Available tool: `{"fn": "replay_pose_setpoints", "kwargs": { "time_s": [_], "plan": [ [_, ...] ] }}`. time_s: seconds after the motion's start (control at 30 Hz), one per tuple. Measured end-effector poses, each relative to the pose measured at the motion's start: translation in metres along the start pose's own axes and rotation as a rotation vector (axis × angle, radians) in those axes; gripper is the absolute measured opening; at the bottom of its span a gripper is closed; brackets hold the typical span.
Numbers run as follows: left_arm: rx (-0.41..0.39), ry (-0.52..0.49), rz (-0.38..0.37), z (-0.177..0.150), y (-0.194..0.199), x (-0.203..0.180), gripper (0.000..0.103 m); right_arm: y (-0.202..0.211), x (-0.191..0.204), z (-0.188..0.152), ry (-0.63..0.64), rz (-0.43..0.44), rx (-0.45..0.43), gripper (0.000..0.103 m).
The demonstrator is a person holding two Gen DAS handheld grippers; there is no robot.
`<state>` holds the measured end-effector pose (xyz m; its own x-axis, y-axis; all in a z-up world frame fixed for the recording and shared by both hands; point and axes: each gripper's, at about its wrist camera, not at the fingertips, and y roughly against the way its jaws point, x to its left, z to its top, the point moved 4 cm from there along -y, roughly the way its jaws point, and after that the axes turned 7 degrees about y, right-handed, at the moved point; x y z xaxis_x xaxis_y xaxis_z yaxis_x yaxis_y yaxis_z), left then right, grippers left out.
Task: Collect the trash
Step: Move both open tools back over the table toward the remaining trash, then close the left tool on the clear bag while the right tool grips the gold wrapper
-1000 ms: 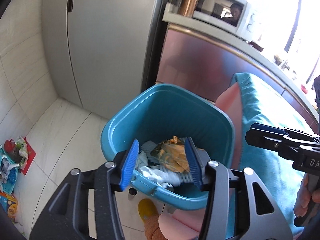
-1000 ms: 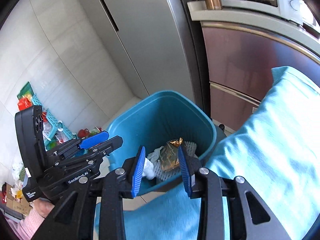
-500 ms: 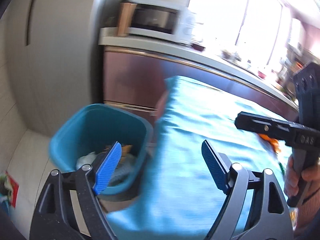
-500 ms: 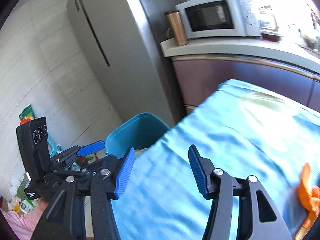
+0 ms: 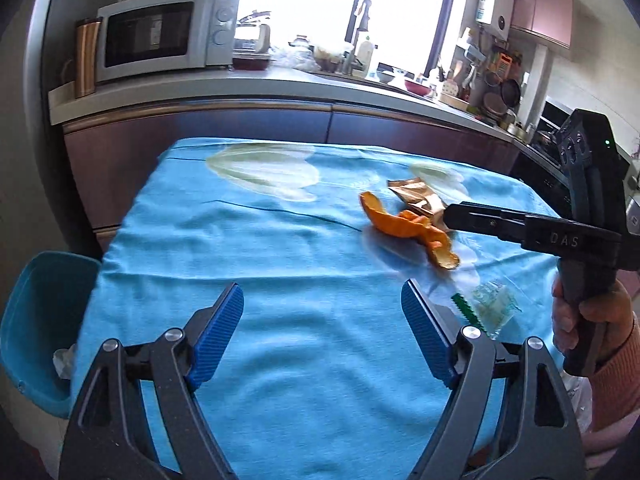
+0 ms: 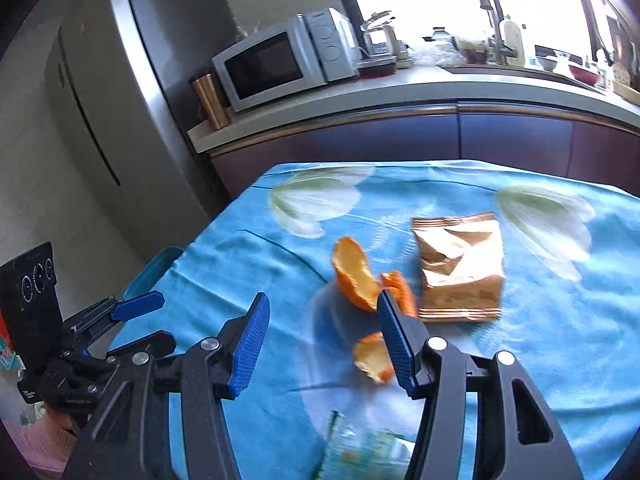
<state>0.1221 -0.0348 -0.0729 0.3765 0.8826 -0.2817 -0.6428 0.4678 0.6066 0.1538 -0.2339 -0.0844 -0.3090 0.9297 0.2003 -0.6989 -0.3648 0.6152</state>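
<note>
Orange peel [image 5: 408,226] [image 6: 360,276] lies on the blue tablecloth [image 5: 280,264] [image 6: 256,248], with a crumpled gold snack bag [image 5: 416,196] [image 6: 460,264] just beyond it. A clear wrapper with a green strip [image 5: 486,306] [image 6: 360,444] lies nearer. The teal trash bin [image 5: 40,320] [image 6: 154,276] stands on the floor at the table's left end. My left gripper [image 5: 322,334] is open and empty above the cloth. My right gripper [image 6: 322,344] is open and empty, its right finger just in front of the peel; it also shows in the left wrist view [image 5: 456,216].
A kitchen counter [image 5: 248,88] runs behind the table with a microwave [image 5: 160,36] [image 6: 280,56], a copper cup [image 5: 86,56] and dishes by the window. A grey fridge [image 6: 120,80] stands left. White paper [image 5: 64,360] lies in the bin.
Both grippers have swung from over the trash bin to the right, above the table. Both have opened wider. The peel, gold bag and clear wrapper have come into view.
</note>
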Motion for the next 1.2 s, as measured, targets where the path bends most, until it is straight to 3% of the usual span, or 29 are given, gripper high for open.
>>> {"fn": "replay_pose_setpoints", "kwargs": {
  "time_s": [0.23,0.4,0.6,0.73,0.97,1.07,1.13,1.2],
  "plan": [
    [0.116,-0.112,-0.142,-0.022,-0.033,-0.069,0.078,0.001,-0.046,-0.022,-0.079,-0.067,0.025,0.054],
    [0.176,-0.149,-0.197,-0.032,-0.052,-0.100,0.078,-0.006,-0.064,-0.026,-0.105,-0.088,0.037,0.054],
    [0.252,-0.145,-0.203,-0.038,-0.076,-0.114,0.072,-0.023,-0.090,-0.014,-0.157,-0.097,0.053,0.054],
    [0.259,-0.150,-0.199,-0.037,-0.083,-0.121,0.069,-0.039,-0.104,-0.003,-0.179,-0.086,0.076,0.054],
    [0.262,-0.169,-0.187,-0.039,-0.084,-0.127,0.046,-0.058,-0.108,0.002,-0.167,-0.083,0.101,0.052],
    [0.257,-0.174,-0.180,-0.039,-0.084,-0.127,0.041,-0.058,-0.106,0.001,-0.145,-0.101,0.108,0.032],
    [0.255,-0.172,-0.181,-0.040,-0.082,-0.127,0.040,-0.058,-0.109,-0.001,-0.154,-0.095,0.108,0.014],
    [0.253,-0.168,-0.184,-0.040,-0.080,-0.127,0.034,-0.055,-0.112,-0.003,-0.171,-0.080,0.099,0.008]
  ]
}}
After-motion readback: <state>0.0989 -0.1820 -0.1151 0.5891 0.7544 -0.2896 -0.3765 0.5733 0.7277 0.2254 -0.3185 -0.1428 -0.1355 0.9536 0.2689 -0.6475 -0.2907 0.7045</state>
